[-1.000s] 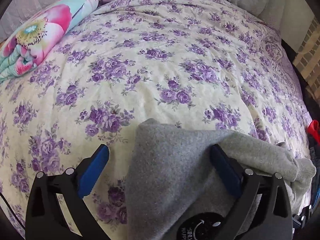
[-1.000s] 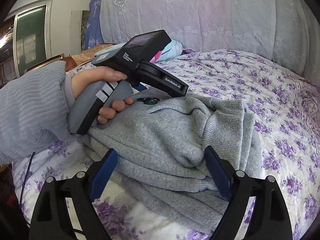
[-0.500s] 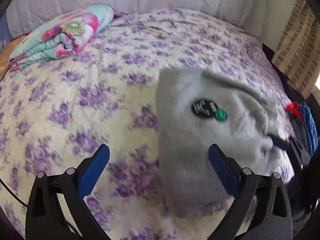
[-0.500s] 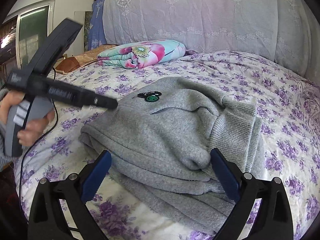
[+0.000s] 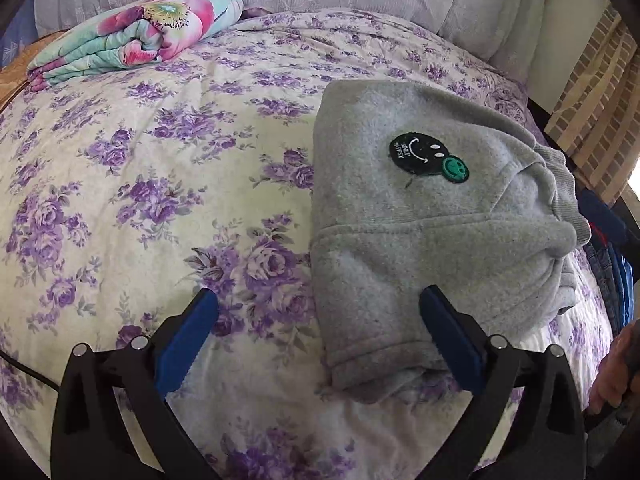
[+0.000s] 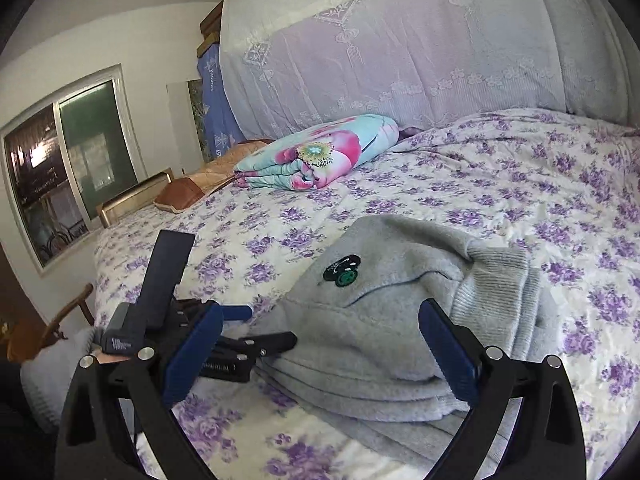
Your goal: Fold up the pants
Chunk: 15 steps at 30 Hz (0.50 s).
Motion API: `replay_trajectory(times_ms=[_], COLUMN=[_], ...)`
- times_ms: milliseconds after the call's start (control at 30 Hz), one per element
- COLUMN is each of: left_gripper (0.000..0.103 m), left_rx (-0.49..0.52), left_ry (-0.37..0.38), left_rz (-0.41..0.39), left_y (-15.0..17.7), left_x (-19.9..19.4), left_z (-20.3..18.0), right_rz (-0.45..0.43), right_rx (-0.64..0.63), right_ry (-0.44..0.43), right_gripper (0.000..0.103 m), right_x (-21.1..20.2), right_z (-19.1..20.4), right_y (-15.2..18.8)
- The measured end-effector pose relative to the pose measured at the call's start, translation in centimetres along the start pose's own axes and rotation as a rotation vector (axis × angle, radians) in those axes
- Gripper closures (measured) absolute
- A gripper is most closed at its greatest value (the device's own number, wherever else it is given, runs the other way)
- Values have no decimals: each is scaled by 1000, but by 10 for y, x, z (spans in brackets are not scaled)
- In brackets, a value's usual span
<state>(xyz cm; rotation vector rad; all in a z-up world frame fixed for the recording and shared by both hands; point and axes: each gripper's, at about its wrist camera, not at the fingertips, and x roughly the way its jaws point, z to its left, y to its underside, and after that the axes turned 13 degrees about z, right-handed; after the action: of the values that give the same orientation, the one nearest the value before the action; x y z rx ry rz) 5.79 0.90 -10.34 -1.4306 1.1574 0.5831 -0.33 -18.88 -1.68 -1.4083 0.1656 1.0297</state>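
Observation:
The grey fleece pants (image 5: 420,232) lie folded in a thick bundle on the floral bedspread (image 5: 140,184), with a black and green smiley patch (image 5: 428,156) on top. My left gripper (image 5: 318,326) is open and empty, just in front of the bundle's near left corner. In the right wrist view the pants (image 6: 392,320) lie ahead with the ribbed waistband (image 6: 496,292) at the right. My right gripper (image 6: 320,340) is open and empty, close to the bundle's near edge. The left gripper's body (image 6: 168,312) shows low at the left of the pants.
A folded flowered quilt (image 5: 136,36) lies at the bed's far left near the lace-covered headboard (image 6: 400,60). Blue and red clothes (image 5: 612,248) lie off the bed's right edge. A window (image 6: 60,160) and a wooden chair (image 6: 52,328) stand at the left.
My left gripper has let go of the grey pants and drawn back off the bundle toward its near left. My right gripper has pulled back a little.

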Motion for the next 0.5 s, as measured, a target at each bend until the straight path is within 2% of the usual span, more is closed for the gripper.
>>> replay_trajectory(times_ms=[100,200,233,267,300,367,433,500], left_gripper=[4,4,4,4,4,4,4,5], left_rx=[1,3,6,7,6,2,2,9], left_ry=[-3,7,9,8,8,12,8,0], left_rz=[-2,-3,-4,-6,-6,-10,-22,-33], left_y=[1,1,1,1,1,2,2,4], left_x=[0,-1,-1,-1,-2,-3,-6,-7], left_z=[-1,0,-1,-2,-2,-1,-2,-4], right_rz=[47,82,88,83,78,42,-28,-51], right_rx=[69,126,137,151,165,182,169,152], right_ry=[-14,62,71,73,57,-12,2,-4], right_gripper=[4,8,12,21,25,24,18,15], right_x=[25,44,48,47,42,23,-2,-15], right_z=[-13,-35,-44,-49,-50,-47,-42,-39], right_y=[-17,-27,-27,-26,-24,-22,-23,-33])
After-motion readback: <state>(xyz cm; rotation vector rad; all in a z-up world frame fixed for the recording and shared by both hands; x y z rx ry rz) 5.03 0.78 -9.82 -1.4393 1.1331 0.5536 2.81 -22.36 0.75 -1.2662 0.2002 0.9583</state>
